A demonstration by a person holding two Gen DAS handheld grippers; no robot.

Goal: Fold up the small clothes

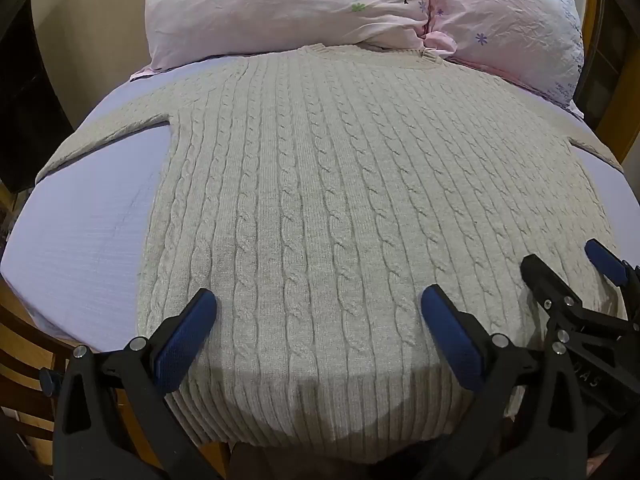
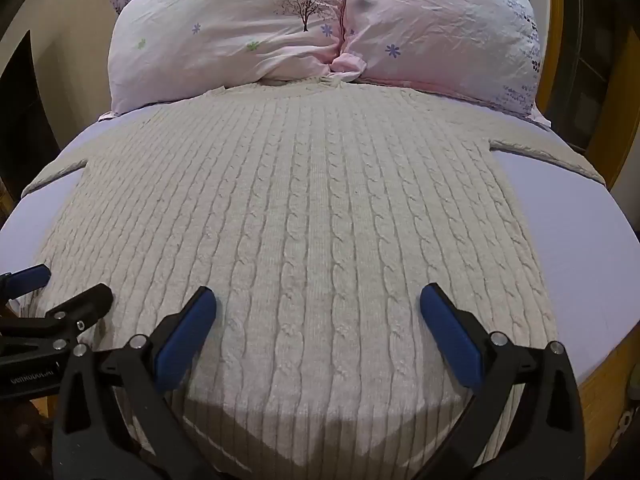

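A cream cable-knit sweater (image 1: 320, 184) lies flat and spread out on a lilac bed sheet (image 1: 88, 224), neck toward the pillows, ribbed hem toward me, sleeves out to both sides. It also fills the right wrist view (image 2: 312, 208). My left gripper (image 1: 319, 300) is open and empty, hovering over the hem's left half. My right gripper (image 2: 318, 300) is open and empty over the hem's right half. Each gripper shows at the edge of the other's view: the right gripper (image 1: 568, 264) and the left gripper (image 2: 72, 284).
Two pink flowered pillows (image 2: 248, 40) (image 2: 440, 36) lean at the head of the bed, touching the sweater's collar. A wooden bed frame (image 1: 24, 356) borders the mattress. Bare sheet (image 2: 580, 240) lies on both sides of the sweater.
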